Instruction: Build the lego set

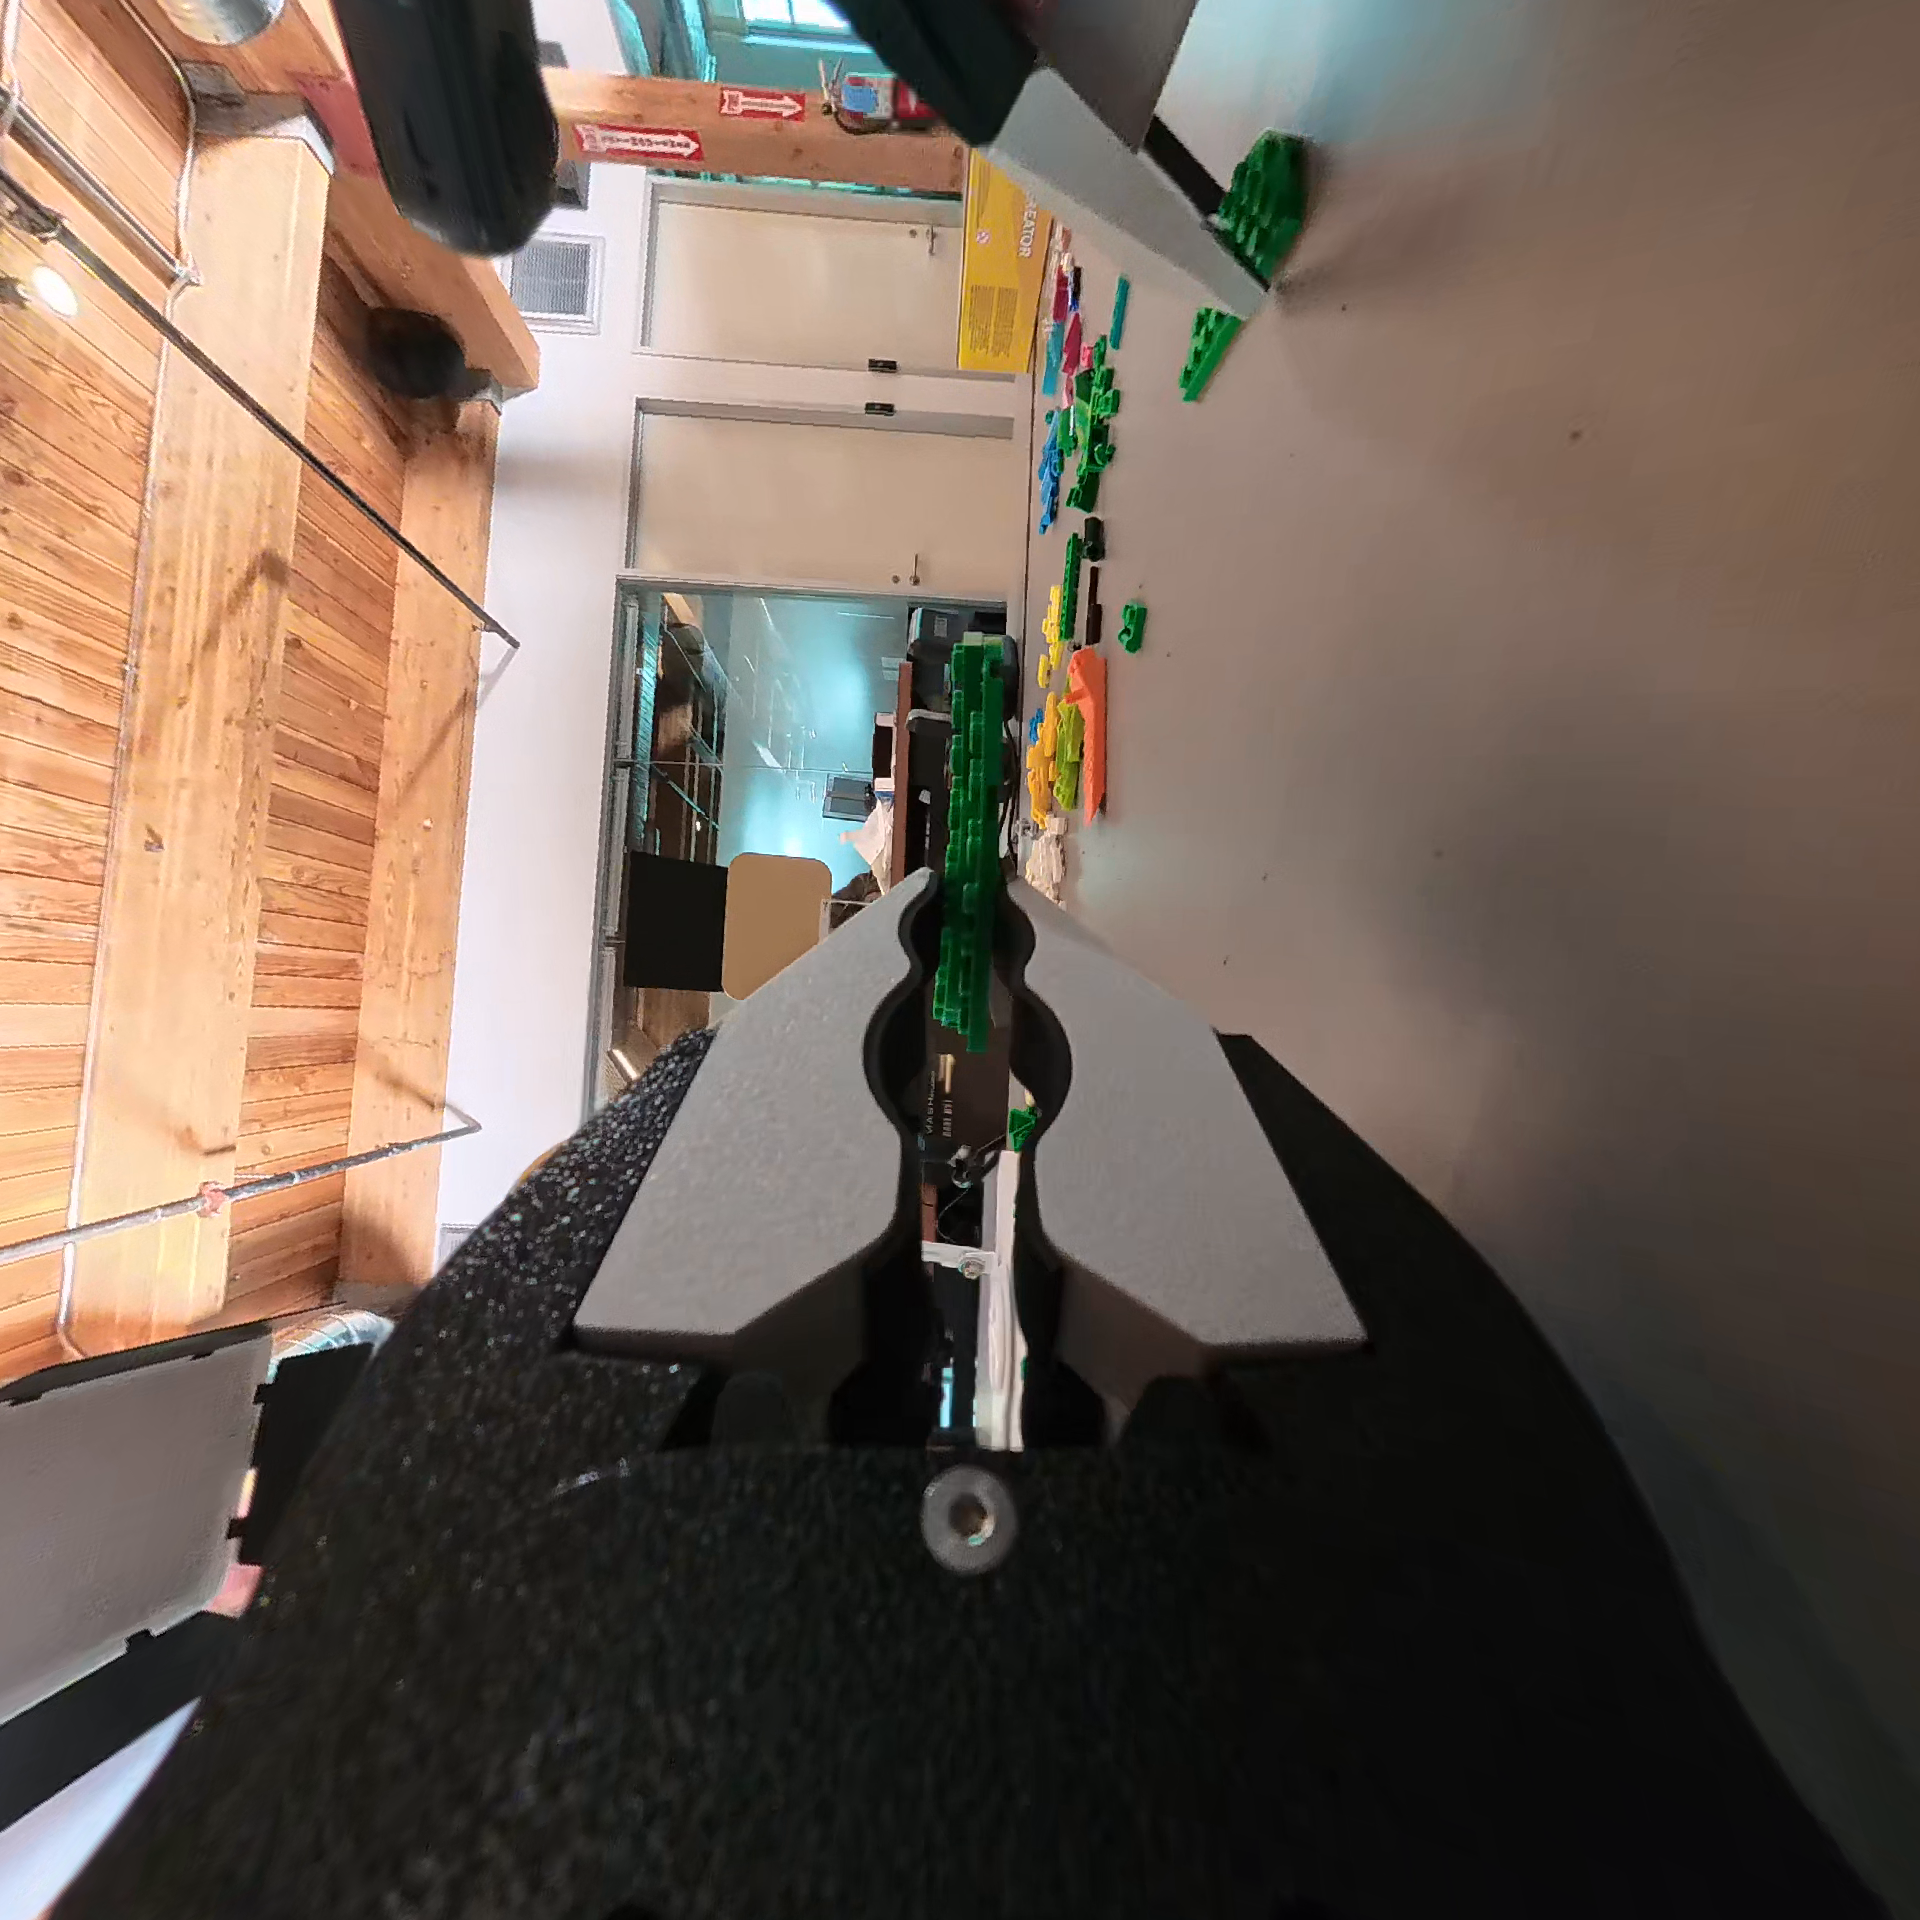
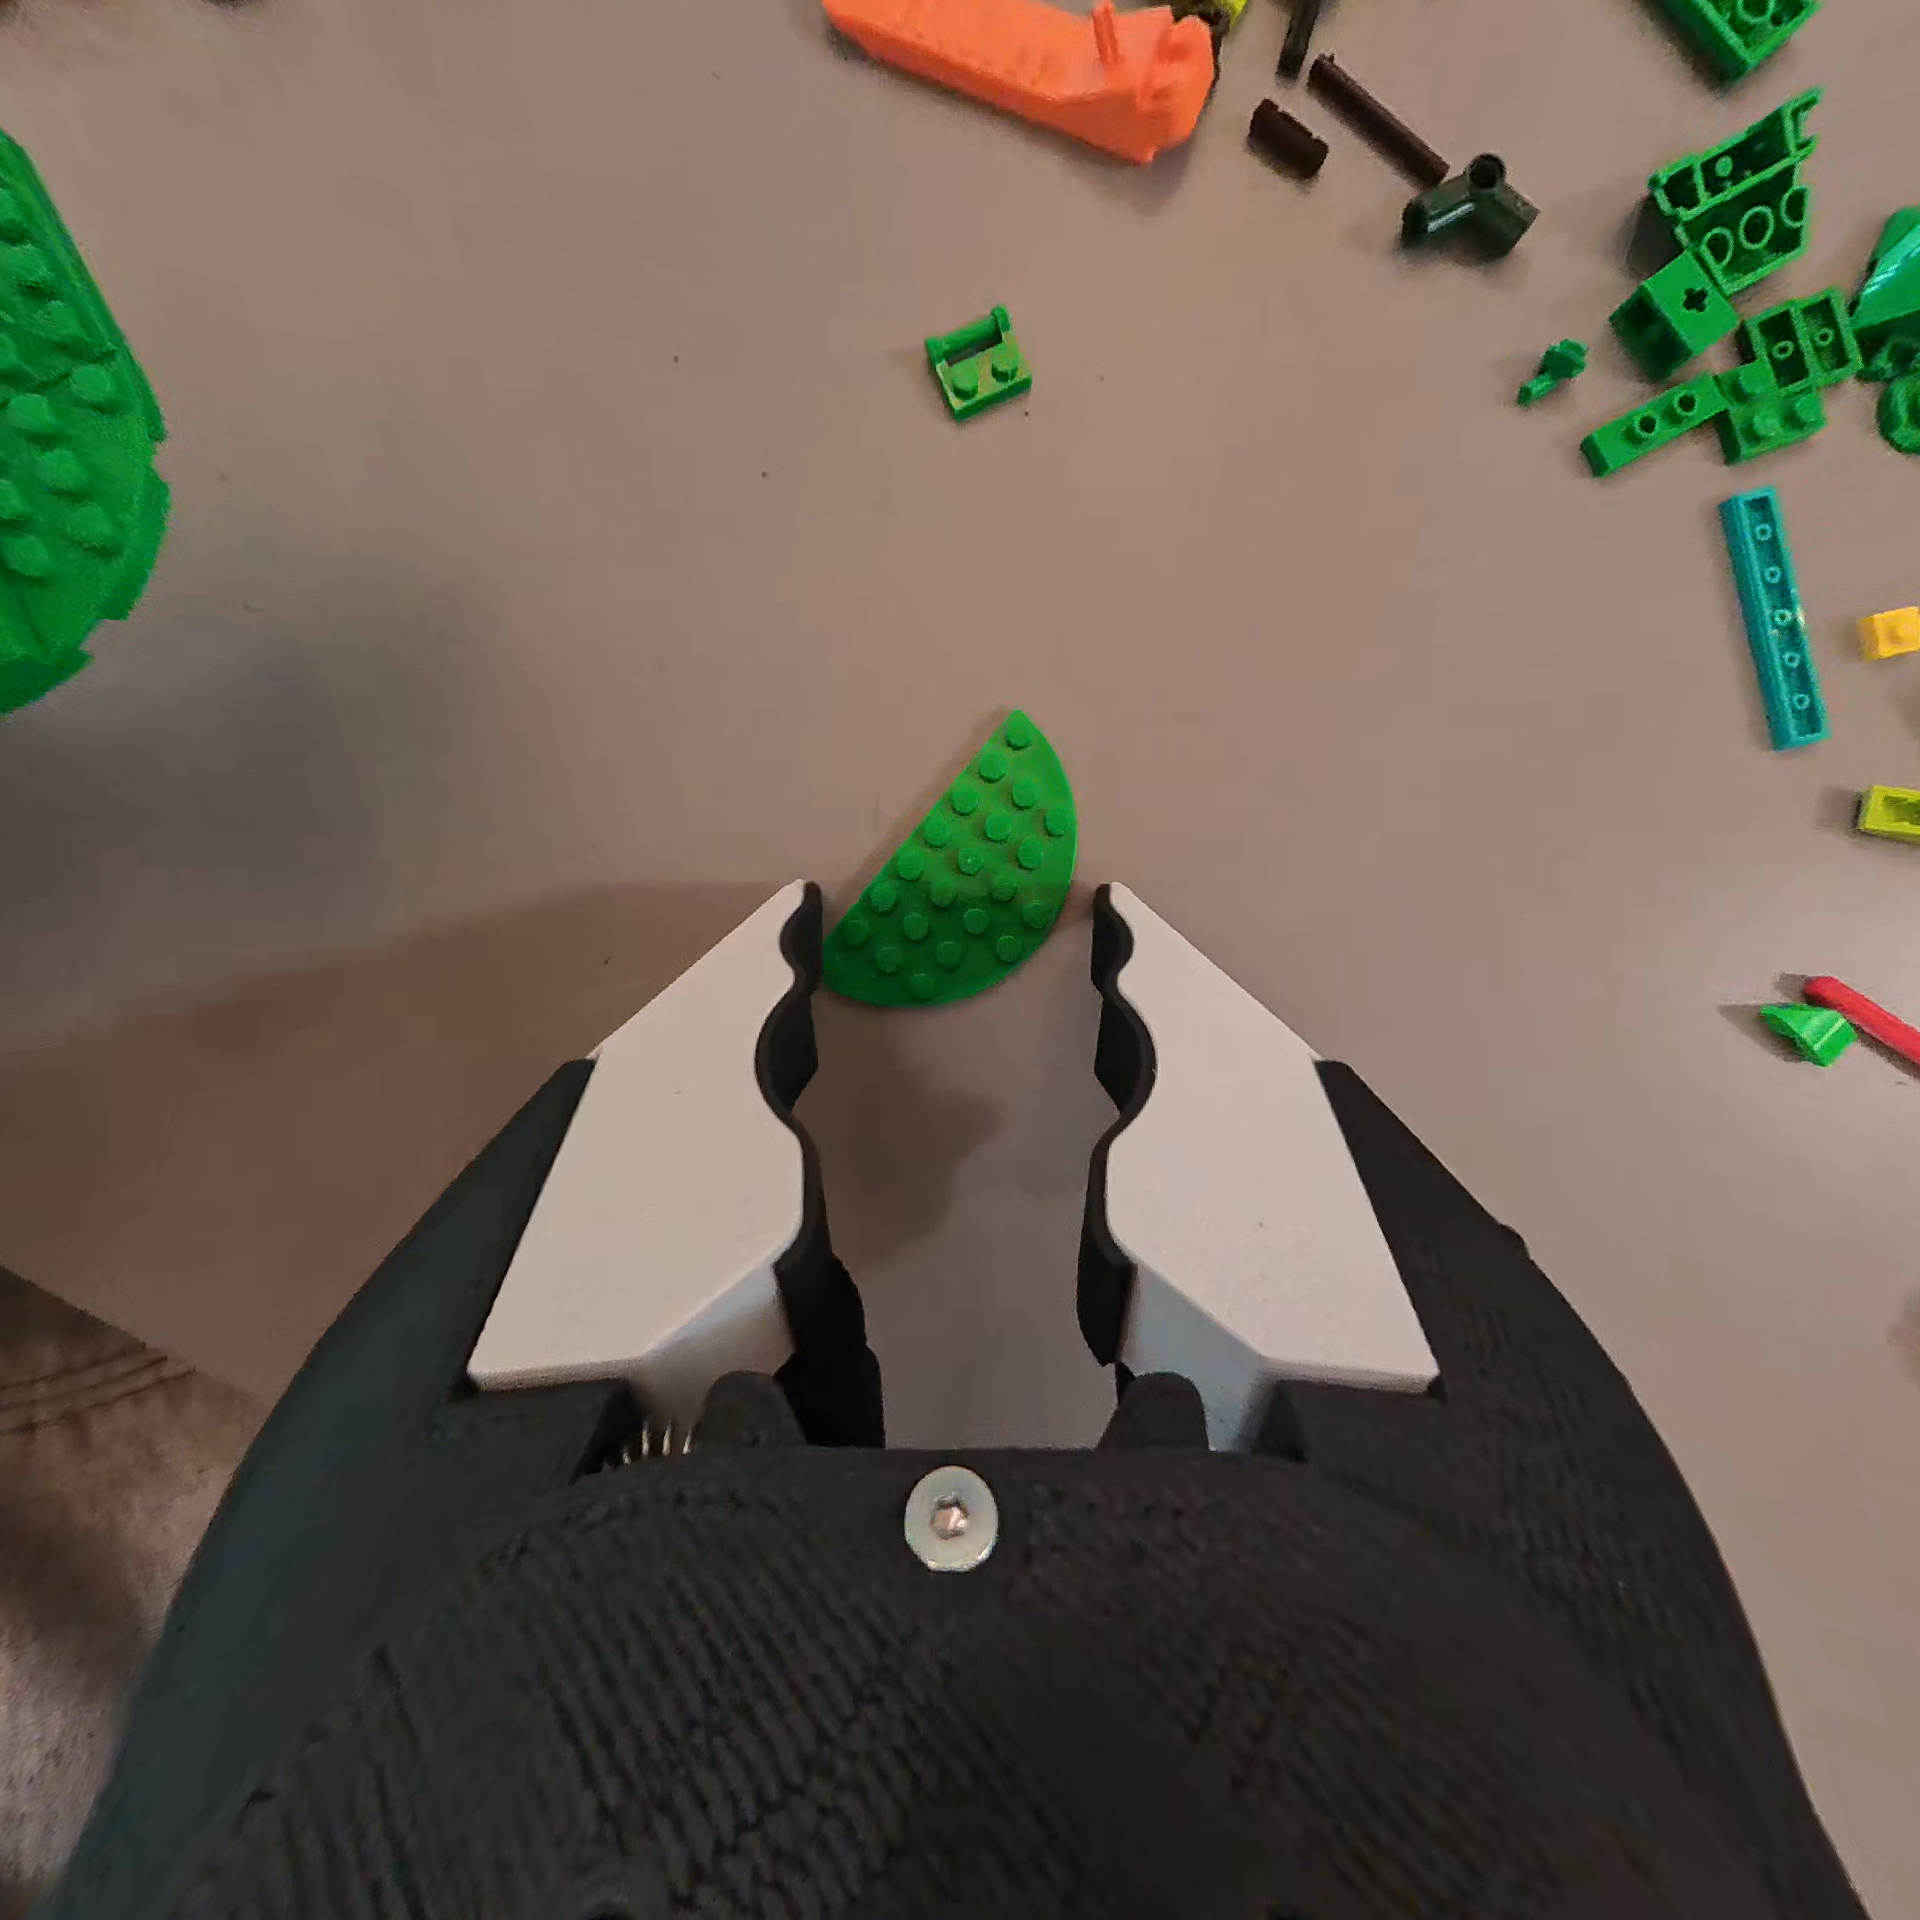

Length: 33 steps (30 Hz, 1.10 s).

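My left gripper [image 1: 974,899] is shut on a large green studded plate assembly [image 1: 971,800], seen edge-on, and holds it up off the table. The same assembly shows at the left edge of the right wrist view [image 2: 62,436]. My right gripper [image 2: 956,899] is open, low over the grey table [image 2: 520,520]. A green half-round studded plate [image 2: 977,862] lies flat on the table between its fingertips and reaches past them. The plate is close against the left pad [image 2: 800,935] and apart from the right pad. The right gripper's grey finger [image 1: 1122,197] shows at the top of the left wrist view.
Loose bricks lie on the table: an orange piece [image 2: 1039,62], a small green hinge plate [image 2: 977,364], a pile of green bricks [image 2: 1745,312], a teal strip [image 2: 1771,618], dark pins [image 2: 1371,114]. A yellow box [image 1: 1003,270] stands at the table's far edge.
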{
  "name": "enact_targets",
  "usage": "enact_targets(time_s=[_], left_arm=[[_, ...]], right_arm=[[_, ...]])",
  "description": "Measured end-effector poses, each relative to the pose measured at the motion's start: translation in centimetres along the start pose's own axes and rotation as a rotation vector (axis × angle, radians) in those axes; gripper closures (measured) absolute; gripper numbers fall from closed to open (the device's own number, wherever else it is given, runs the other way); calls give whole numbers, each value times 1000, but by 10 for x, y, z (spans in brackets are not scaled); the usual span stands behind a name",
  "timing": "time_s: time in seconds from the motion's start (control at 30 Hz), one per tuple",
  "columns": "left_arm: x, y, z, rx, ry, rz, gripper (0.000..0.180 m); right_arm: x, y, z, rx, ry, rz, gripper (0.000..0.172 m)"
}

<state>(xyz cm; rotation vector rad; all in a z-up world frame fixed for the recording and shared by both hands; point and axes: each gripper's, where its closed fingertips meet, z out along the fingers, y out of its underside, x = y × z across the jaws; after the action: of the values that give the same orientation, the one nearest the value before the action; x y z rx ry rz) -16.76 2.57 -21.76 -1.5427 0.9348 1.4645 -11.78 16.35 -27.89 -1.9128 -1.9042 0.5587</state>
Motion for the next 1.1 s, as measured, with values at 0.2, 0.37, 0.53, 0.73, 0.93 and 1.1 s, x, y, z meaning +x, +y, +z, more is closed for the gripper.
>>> enact_targets(time_s=[0.2, 0.37, 0.53, 0.73, 0.93, 1.1], left_arm=[[2, -4, 0, 5, -2, 43, 175], [-1, -4, 0, 6, -20, 40, 175], [-3, -4, -1, 6, -34, 45, 175], [-10, -5, -3, 9, -74, 53, 175], [-8, -5, -3, 9, -64, 52, 175], [-8, -4, -3, 7, -59, 45, 175]], right_arm=[[-8, -3, 1, -22, -7, -97, 140], [-9, -5, 2, -1, -22, -143, 141], [-7, -6, 2, 18, -16, -169, 141], [-10, -12, 5, 56, -15, -211, 141], [-21, -24, 12, 106, -61, -228, 142], [-25, -48, 26, 92, -70, -303, 141]])
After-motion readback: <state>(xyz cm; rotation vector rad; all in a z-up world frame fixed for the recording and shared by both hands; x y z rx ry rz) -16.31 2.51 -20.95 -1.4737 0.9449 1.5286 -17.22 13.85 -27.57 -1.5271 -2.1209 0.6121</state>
